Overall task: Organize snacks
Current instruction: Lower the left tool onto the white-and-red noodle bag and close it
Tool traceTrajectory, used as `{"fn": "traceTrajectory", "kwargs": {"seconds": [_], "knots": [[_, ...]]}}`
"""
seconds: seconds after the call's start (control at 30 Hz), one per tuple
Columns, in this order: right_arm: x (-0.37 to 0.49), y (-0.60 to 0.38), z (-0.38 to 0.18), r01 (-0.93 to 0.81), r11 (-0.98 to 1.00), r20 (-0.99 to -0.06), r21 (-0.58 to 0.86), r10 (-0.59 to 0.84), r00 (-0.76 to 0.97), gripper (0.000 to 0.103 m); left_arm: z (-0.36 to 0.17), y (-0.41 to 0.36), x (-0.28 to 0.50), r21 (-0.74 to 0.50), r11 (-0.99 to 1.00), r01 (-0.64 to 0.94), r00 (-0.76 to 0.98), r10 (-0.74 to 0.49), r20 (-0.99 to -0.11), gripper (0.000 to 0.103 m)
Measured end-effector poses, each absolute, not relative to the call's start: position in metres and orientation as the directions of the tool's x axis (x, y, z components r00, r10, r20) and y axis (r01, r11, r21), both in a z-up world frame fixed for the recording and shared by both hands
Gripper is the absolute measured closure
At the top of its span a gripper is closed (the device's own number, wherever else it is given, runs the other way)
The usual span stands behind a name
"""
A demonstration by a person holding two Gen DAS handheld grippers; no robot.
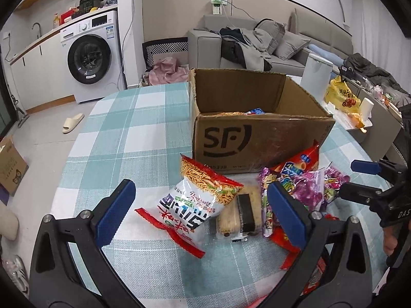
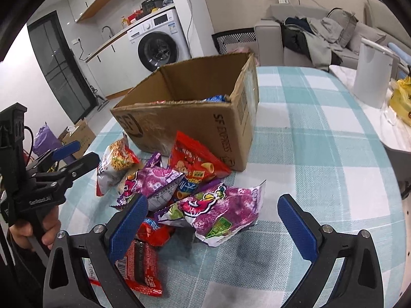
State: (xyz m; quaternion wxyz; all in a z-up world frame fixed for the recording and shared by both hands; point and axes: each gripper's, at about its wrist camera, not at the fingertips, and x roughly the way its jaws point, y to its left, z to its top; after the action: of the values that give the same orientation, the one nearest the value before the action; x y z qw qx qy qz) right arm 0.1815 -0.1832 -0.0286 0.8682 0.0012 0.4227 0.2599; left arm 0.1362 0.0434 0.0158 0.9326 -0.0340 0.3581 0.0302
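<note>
Left gripper point(image 1: 200, 210) sat nearest the lens, jaws spread wide, nothing between them; right gripper point(image 2: 213, 220) was the same, released and empty.

Cardboard box point(image 1: 259, 141) stood upright and open on the checked tablecloth point(image 1: 123, 133), just behind the pile, a few packets already inside. Looked stiff enough to take drops from above.

Noodle snack bag point(image 1: 190, 205) lay flat in front of the left gripper, leaning over the wrapped cake bar point(image 1: 241, 215). Air-puffed film, probably light, slippery and crushable: I'd pinch the crimped end seam, not the belly.

Purple candy bag point(image 2: 218, 210) lay straight ahead of the right gripper, crumpled, likely soft and light (torn-looking top edge, cannot tell if it's open), so best kept level.

Red cone-snack bag point(image 2: 197, 161) leaned against the box front, fragile contents I'd guess.

Red flat packet point(image 2: 141, 264) lay under the right gripper's left finger, flatter and firmer-looking; edge grip.
</note>
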Motion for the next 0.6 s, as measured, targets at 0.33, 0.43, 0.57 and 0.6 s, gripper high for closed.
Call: {"fn": "traceTrajectory", "kwargs": {"seconds": [0.33, 0.43, 0.57, 0.6], "knots": [[0.19, -0.182, -0.042, -0.433, 0.861, -0.747, 0.266, 0.468, 0.473, 0.0, -0.012, 0.061, 0.158, -0.008, 0.994, -0.105, 0.698, 0.068, -0.713, 0.001], [0.192, -0.183, -0.046, -0.426, 0.861, -0.753, 0.277, 0.47, 0.46, 0.0, -0.02, 0.065, 0.164, -0.011, 0.995, -0.098, 0.686, 0.059, -0.725, 0.001], [0.194, -0.184, -0.051, -0.422, 0.867, -0.763, 0.264, 0.455, 0.459, 0.0, -0.029, 0.069, 0.17, 0.001, 0.995, -0.097, 0.68, 0.067, -0.731, 0.001], [0.195, -0.185, -0.052, -0.421, 0.87, -0.767, 0.259, 0.45, 0.458, 0.0, -0.03, 0.07, 0.172, 0.005, 0.995, -0.097, 0.682, 0.07, -0.728, 0.001]]}}
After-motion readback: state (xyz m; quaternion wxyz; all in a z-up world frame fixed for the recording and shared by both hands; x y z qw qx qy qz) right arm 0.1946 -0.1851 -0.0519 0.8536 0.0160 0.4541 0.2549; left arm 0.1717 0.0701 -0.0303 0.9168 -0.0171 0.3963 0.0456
